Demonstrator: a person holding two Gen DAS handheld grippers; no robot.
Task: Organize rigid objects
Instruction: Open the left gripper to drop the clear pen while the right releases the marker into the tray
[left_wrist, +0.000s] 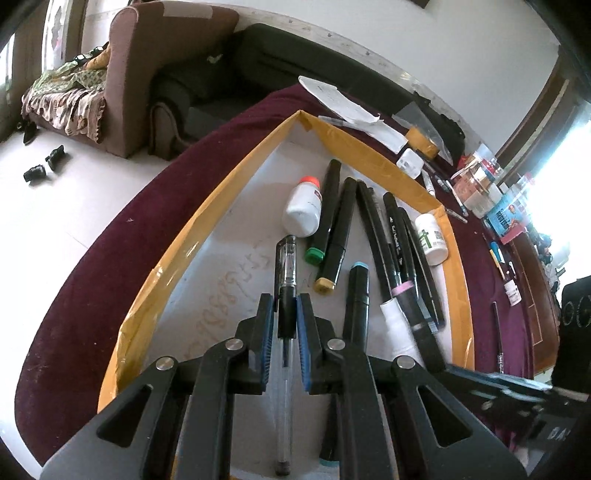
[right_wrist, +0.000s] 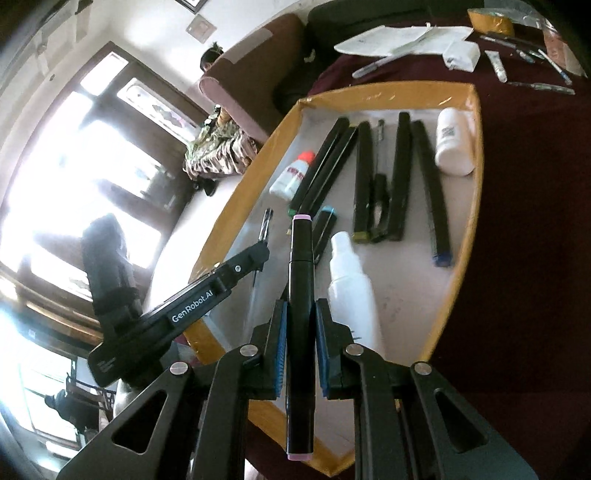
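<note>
Left wrist view: left gripper (left_wrist: 285, 314) jaws nearly closed, blue pads clamped on a clear ballpoint pen (left_wrist: 285, 295) at its black grip section. Pen runs 12 to 6 between the fingers, cap end toward 12, over the white floor of the tape-edged tray (left_wrist: 236, 192). Can't tell whether the pen touches the tray floor. In the tray at 12–1 o'clock from the gripper: red-capped white bottle (left_wrist: 303, 210), just beside it a green-ended marker (left_wrist: 325, 210) and a tan-ended marker (left_wrist: 338, 236). Blue-ended marker (left_wrist: 356, 295) just right of the jaws. At 2 o'clock a bunch of black pens, then a white bottle with green label (left_wrist: 430, 236) at the tray's far right corner. Tray sits on a maroon cloth (left_wrist: 110, 258).

Right wrist view: right gripper (right_wrist: 301, 332) jaws nearly closed, clamped on a black marker with pink ends (right_wrist: 301, 295), running 12 to 6, held above the tray's near end. White spray bottle (right_wrist: 351, 288) lies just right of it at 1 o'clock. Left gripper (right_wrist: 258, 254) comes in from 9 o'clock, pen in its tip.
</note>
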